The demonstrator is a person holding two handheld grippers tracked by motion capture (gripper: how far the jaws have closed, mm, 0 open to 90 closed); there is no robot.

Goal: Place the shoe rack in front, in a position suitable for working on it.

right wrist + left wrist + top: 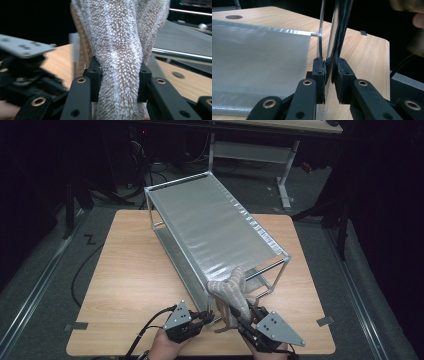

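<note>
I have the right gripper point(117, 82) clamped on a fuzzy beige cloth point(120, 45), its jaws pinching the bunched middle of it, and from the high view the cloth point(231, 287) drapes over the near corner of the metal rack's point(210, 222) top shelf and hangs down toward my hand. The left gripper point(330, 77) is closed around the rack's upright chrome post point(338, 30) at that same near corner, steadying the frame on the wooden table point(125, 270). I judge the cloth to be light, soft and floppy: it will sag and fold wherever it is unsupported, and its nubbly pile should give the jaws good friction, so a pinch on a gathered fold holds better than one on a single thin edge. The post looks smooth and slippery, so my left grip could slide along it if I pull hard. The rack seems light enough to shift if the cloth snags.
</note>
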